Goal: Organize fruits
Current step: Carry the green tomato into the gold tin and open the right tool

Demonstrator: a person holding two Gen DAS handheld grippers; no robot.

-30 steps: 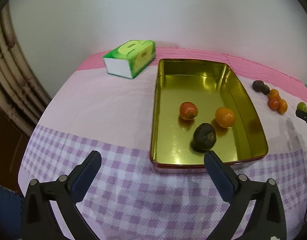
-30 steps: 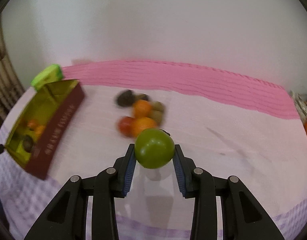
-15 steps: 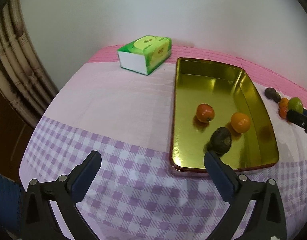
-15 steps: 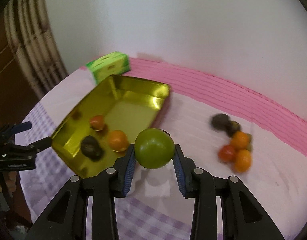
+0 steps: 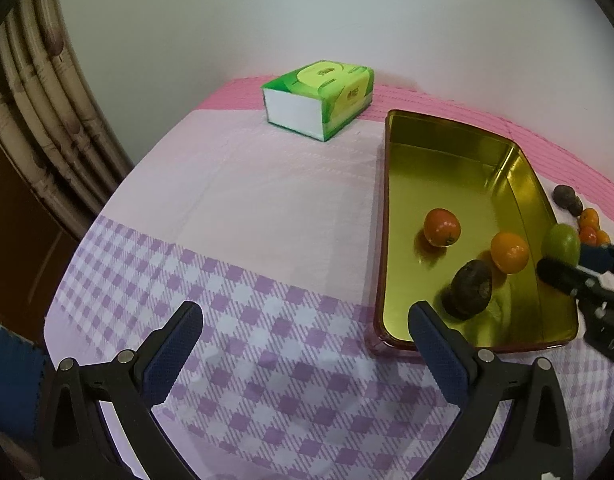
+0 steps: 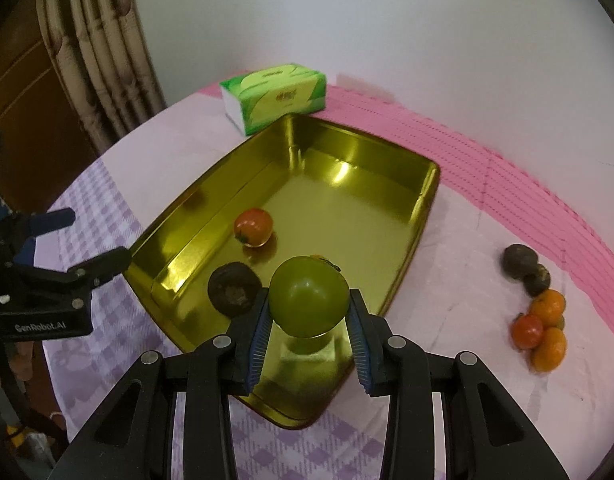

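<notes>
Green fruit (image 6: 309, 295) over the gold tin (image 6: 411, 216)
Right gripper (image 6: 309, 318) clamps it; the tin holds two orange fruits and a dark one; left gripper (image 5: 303, 332) gapes wide, empty.

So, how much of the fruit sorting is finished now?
Three fruits already lie in the gold tin: a red-orange one, an orange one and a dark one. The right gripper holds a green fruit above the tin. A cluster of fruits on the cloth is left.
</notes>
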